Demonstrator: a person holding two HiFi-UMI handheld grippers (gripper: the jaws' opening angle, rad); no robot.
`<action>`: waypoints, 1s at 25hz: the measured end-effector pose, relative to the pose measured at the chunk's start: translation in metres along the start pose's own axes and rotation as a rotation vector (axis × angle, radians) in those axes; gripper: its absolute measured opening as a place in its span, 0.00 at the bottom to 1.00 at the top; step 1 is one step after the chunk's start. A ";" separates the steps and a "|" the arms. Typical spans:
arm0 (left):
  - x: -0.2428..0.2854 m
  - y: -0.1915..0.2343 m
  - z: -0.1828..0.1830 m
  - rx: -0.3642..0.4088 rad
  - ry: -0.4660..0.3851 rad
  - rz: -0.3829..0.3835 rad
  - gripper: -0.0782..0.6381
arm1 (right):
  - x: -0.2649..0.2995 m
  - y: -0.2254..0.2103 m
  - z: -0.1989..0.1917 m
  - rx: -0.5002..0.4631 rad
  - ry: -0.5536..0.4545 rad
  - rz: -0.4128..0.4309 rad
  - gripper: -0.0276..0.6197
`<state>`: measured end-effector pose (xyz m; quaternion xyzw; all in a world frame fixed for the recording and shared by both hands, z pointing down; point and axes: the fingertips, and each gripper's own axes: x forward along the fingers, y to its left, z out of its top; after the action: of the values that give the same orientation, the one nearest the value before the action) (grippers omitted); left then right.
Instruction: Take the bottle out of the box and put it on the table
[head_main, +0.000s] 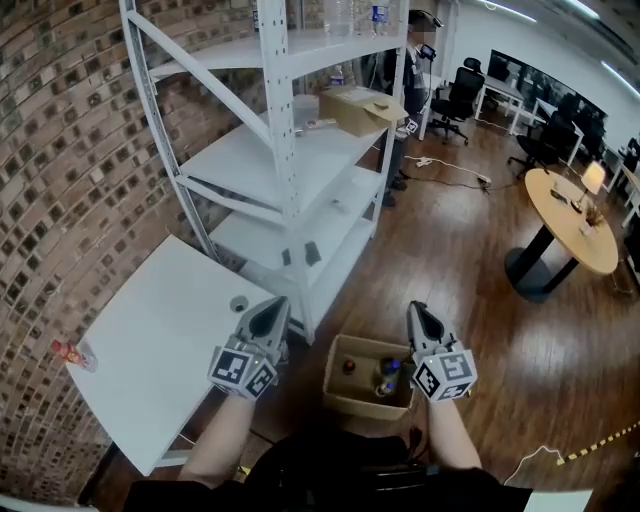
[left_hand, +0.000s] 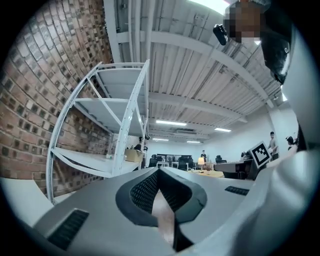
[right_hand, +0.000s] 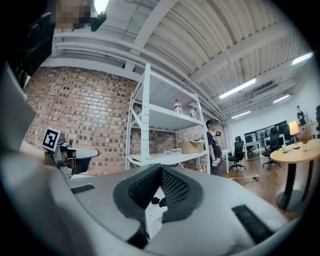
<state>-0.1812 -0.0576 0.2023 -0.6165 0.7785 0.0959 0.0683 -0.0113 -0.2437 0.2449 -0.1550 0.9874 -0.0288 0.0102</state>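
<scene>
A white table is standing at the far left against the brick wall, with a small red item lying near its outer edge. Just right of it the left gripper is hovering over the table's corner, its jaws pressing together with nothing between them, its tip aiming toward the white shelving unit ahead. Further right, on the wooden floor, an open cardboard box is sitting between the two grippers. The bottle is resting inside it, toward the box's right side; it appears to be standing on its base, its long axis running up and down and its blue cap pointing up at the camera. A smaller dark item is sitting beside it in the box, apart from it. The right gripper is hanging above the box's right edge, jaws likewise meeting at the tips and gripping nothing. A round wooden table is standing well off to the right.
</scene>
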 end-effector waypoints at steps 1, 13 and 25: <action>0.002 -0.001 0.002 -0.004 -0.003 -0.018 0.11 | -0.004 0.000 0.002 -0.002 -0.008 -0.014 0.05; -0.010 0.006 -0.012 -0.089 0.034 -0.178 0.11 | -0.051 0.014 -0.003 0.011 -0.010 -0.244 0.05; -0.012 -0.026 -0.027 -0.127 0.069 -0.341 0.11 | -0.104 0.040 -0.010 -0.018 0.007 -0.388 0.05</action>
<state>-0.1525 -0.0581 0.2294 -0.7456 0.6569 0.1108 0.0177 0.0749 -0.1734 0.2539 -0.3426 0.9392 -0.0222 -0.0003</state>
